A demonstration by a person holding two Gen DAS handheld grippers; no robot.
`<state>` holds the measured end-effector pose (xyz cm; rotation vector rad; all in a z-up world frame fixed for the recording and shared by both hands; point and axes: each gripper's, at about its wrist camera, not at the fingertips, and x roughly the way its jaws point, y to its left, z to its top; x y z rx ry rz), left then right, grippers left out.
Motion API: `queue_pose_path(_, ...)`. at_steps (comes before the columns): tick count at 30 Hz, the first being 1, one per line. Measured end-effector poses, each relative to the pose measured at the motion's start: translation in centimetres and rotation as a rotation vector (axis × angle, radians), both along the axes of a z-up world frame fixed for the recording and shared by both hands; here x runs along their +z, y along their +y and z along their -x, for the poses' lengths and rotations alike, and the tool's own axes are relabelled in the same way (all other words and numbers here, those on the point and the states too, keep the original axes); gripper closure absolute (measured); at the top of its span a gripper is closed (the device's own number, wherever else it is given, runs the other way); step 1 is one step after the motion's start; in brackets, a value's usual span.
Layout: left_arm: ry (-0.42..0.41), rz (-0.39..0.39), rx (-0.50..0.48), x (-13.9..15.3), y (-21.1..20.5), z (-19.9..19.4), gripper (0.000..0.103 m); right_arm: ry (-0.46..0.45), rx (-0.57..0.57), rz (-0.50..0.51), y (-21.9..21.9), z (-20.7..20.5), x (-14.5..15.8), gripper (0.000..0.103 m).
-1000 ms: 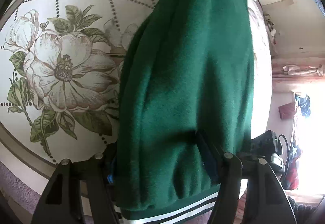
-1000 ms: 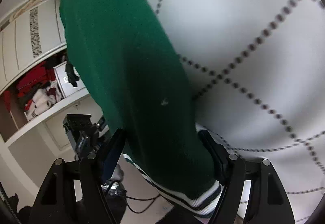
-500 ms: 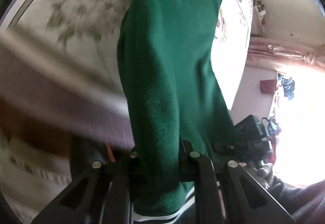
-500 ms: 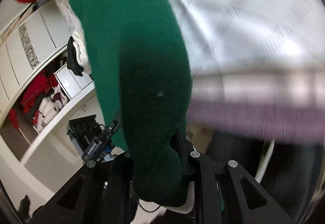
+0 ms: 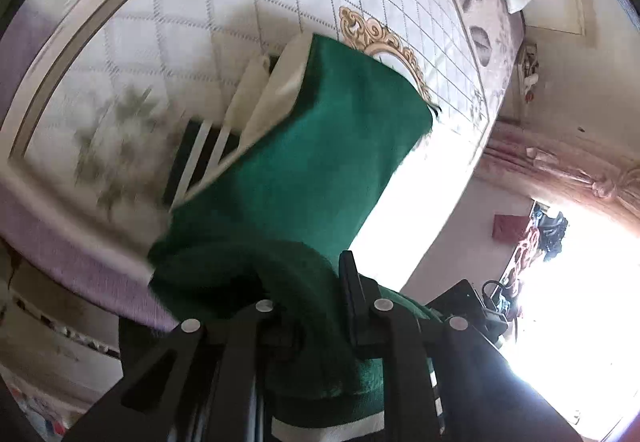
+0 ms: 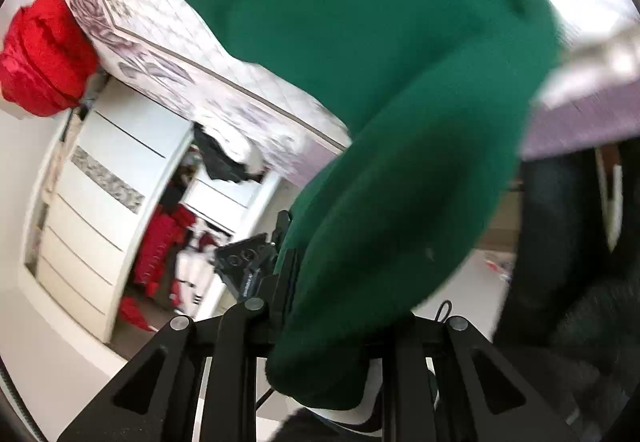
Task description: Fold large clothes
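No legible txt, labels, brands or nos. anywhere in either view.

Both wrist views look close along the green garment (image 5: 304,177) over the bed (image 5: 192,13)

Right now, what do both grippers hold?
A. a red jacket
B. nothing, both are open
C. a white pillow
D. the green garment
D: the left gripper and the right gripper are each shut on folds of the green garment, which bulges out between their fingers in both wrist views.
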<state>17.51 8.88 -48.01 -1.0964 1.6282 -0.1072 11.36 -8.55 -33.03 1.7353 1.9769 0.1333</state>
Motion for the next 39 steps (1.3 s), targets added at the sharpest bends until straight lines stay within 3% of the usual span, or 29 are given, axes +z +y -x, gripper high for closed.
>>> queue_pose_path(3, 0.022, 0.039, 0.066, -2.4, 0.6, -2.4, 0.090, 0.015, -0.043, 0.004, -2.5, -3.3, -3.3, 0.079)
queue_pose_path(5, 0.022, 0.085, 0.125, -3.5, 1.1, -3.5, 0.084, 0.024, -0.069, 0.012, -4.2, -4.7, -4.8, 0.077)
queue_pose_path(6, 0.014, 0.098, 0.143, -3.6, 1.3, -3.9, 0.075, 0.017, -0.071, 0.013, -5.2, -5.4, -5.7, 0.074)
queue_pose_path(8, -0.047, 0.128, 0.204, -3.4, 2.0, -4.9, 0.056, -0.013, -0.088, 0.018, -5.9, -7.1, -6.2, 0.050)
queue_pose_path(9, -0.090, 0.133, 0.231, -3.0, 2.5, -5.7, 0.041, -0.035, -0.093, 0.026, -6.9, -7.9, -6.5, 0.046)
queue_pose_path(10, -0.114, 0.125, 0.241, -2.6, 2.8, -6.2, 0.036, -0.052, -0.107, 0.035, -8.3, -8.5, -6.9, 0.040)
queue_pose_path(12, -0.185, 0.084, 0.250, -1.1, 3.6, -7.6, 0.036, -0.096, -0.150, 0.058, -9.6, -10.0, -7.0, 0.028)
queue_pose_path(14, -0.244, -0.025, 0.211, 0.5, 4.0, -8.3, 0.036, -0.169, -0.141, 0.095, -10.9, -11.5, -6.5, 0.028)
queue_pose_path(16, -0.280, -0.207, 0.121, 1.8, 3.7, -8.6, 0.036, -0.252, -0.081, 0.174, -12.7, -12.6, -5.8, 0.027)
queue_pose_path(18, -0.301, -0.394, 0.026, 2.0, 2.3, -8.0, 0.036, -0.361, 0.062, 0.305, -13.1, -14.3, -4.4, 0.026)
queue_pose_path(20, -0.284, -0.480, -0.049, 0.4, 0.8, -6.6, 0.036, -0.466, 0.259, 0.453, -13.0, -15.2, -3.1, 0.026)
queue_pose_path(24, -0.193, -0.550, -0.142, -5.8, -0.8, -4.9, 0.036, -0.631, 0.574, 0.593, -9.9, -16.5, -3.1, 0.026)
queue_pose_path(26, -0.154, -0.594, -0.177, -9.4, -1.4, -5.5, 0.033, -0.717, 0.687, 0.661, -9.1, -17.1, -4.3, 0.026)
queue_pose_path(29, -0.133, -0.579, -0.151, -12.1, -0.8, -6.8, 0.031, -0.784, 0.804, 0.703, -9.2, -17.8, -7.4, 0.026)
queue_pose_path(30, -0.137, -0.569, -0.131, -12.4, -0.5, -7.1, 0.031, -0.800, 0.817, 0.684, -9.7, -17.9, -8.9, 0.026)
queue_pose_path(32, -0.153, -0.555, -0.120, -12.2, 0.0, -7.4, 0.030, -0.804, 0.832, 0.655, -10.0, -18.6, -10.9, 0.012)
queue_pose_path(36, -0.168, -0.577, -0.138, -11.0, 0.3, -7.7, 0.030, -0.795, 0.769, 0.577, -11.5, -18.9, -13.7, 0.006)
queue_pose_path(37, -0.173, -0.581, -0.133, -10.6, 0.4, -7.6, 0.030, -0.804, 0.744, 0.570, -11.6, -18.7, -13.4, 0.015)
queue_pose_path(38, -0.184, -0.584, -0.119, -10.1, 0.6, -7.4, 0.030, -0.804, 0.705, 0.554, -11.9, -18.4, -13.0, 0.033)
queue_pose_path(39, -0.189, -0.585, -0.109, -9.5, 0.7, -7.2, 0.030, -0.798, 0.671, 0.555, -12.9, -17.5, -12.9, 0.037)
